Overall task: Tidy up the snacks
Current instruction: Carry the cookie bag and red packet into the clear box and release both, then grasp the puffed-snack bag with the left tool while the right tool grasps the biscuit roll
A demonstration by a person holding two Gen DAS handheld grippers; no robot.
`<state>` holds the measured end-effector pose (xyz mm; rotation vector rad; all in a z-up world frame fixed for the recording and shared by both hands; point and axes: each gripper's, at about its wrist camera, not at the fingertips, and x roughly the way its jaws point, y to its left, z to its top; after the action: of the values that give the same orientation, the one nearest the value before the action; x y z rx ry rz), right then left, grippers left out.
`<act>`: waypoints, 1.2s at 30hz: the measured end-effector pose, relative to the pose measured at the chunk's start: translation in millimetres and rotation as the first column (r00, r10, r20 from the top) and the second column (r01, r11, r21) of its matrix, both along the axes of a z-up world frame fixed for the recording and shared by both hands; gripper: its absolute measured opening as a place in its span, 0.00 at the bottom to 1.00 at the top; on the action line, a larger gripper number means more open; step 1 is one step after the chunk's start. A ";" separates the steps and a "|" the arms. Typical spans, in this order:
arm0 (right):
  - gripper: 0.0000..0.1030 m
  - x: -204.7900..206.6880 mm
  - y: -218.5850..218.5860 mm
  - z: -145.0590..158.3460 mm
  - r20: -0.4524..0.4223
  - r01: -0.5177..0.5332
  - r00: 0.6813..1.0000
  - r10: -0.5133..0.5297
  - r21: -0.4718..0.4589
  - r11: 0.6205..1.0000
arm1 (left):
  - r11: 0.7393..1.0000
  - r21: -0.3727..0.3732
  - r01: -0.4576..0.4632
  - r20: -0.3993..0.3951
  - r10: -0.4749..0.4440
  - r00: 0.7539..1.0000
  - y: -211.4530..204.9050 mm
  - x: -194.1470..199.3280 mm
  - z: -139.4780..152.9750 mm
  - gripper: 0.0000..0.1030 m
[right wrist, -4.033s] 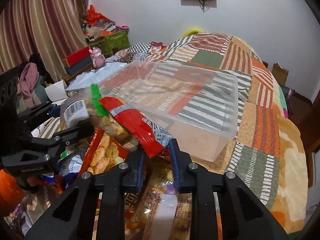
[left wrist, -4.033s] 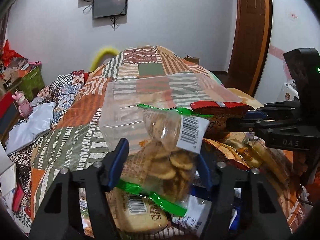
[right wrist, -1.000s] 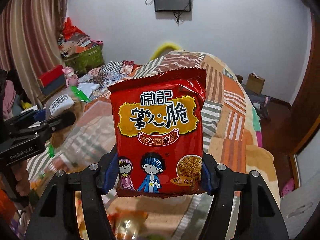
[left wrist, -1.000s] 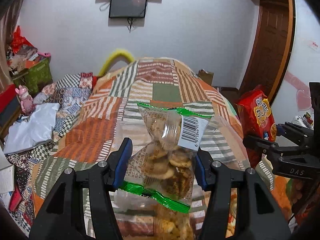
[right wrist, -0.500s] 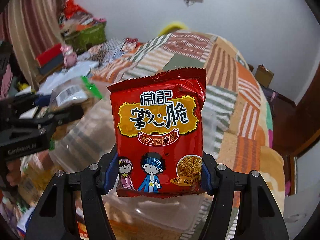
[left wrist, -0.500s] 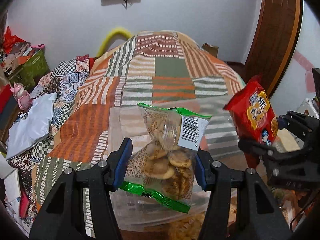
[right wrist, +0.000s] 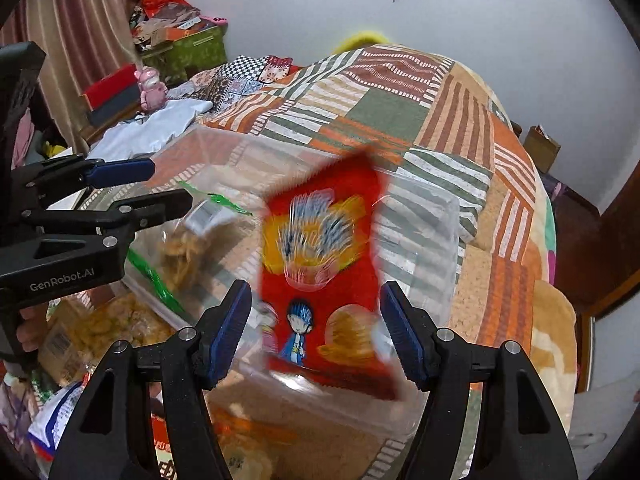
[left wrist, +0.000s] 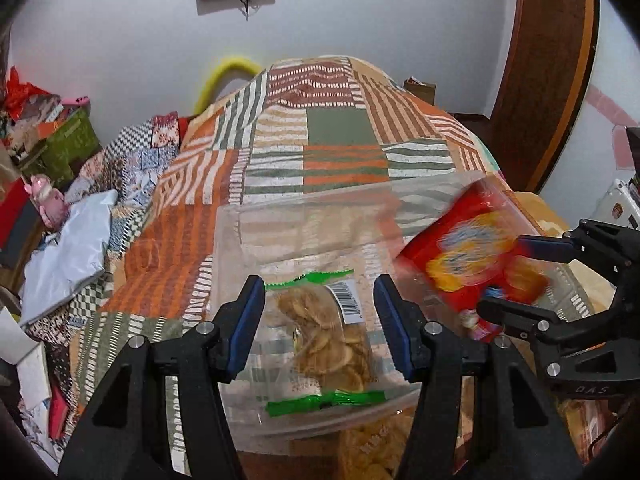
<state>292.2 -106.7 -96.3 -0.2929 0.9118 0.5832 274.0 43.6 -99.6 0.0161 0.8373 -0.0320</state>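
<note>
A clear plastic bin [left wrist: 256, 216] [right wrist: 440, 216] sits on the patchwork bed. A clear cookie bag with green seals [left wrist: 324, 340] [right wrist: 188, 248] lies inside it at the left. My left gripper [left wrist: 320, 320] [right wrist: 160, 186] is open above the bag, jaws apart, not touching it. A red noodle snack packet [right wrist: 320, 272] [left wrist: 472, 264] is blurred, falling into the bin's right side. My right gripper [right wrist: 316, 332] [left wrist: 516, 272] is open, jaws wide on either side of the packet without gripping it.
More snack packs [right wrist: 100, 332] [left wrist: 372, 448] lie on the bed in front of the bin. The patchwork quilt [left wrist: 344, 128] stretches beyond. Clutter, boxes and a pink toy [right wrist: 150, 88] stand at the left. A wooden door [left wrist: 548, 72] is at the right.
Both grippers moved down over the bin and opened. The cookie bag dropped into the bin; the red packet was let go and is falling, blurred.
</note>
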 end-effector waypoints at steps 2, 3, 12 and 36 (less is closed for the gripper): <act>0.62 -1.5 -1.3 2.7 0.004 0.003 1.000 -0.003 0.008 1.000 | 1.000 -0.004 0.003 0.007 -0.003 1.000 -0.3 -4.2 3.6 0.55; 0.62 -3.0 -2.5 4.8 0.008 0.005 1.000 -0.005 0.013 1.000 | 1.000 -0.010 0.001 0.012 -0.001 1.000 0.0 -7.0 6.3 0.55; 0.63 -30.4 -13.9 37.1 0.099 0.028 0.995 -0.033 0.046 0.999 | 1.000 -0.026 -0.010 0.070 0.011 0.997 1.5 -41.0 28.7 0.59; 0.70 -123.2 -73.8 49.6 0.157 0.104 0.979 -0.128 0.148 0.983 | 0.998 -0.069 -0.015 0.097 0.022 0.995 -5.0 -139.2 31.3 0.76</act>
<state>169.0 -180.5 -46.7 -0.1581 0.7188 0.5036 134.7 38.6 -68.4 -0.0538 0.7377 -0.0416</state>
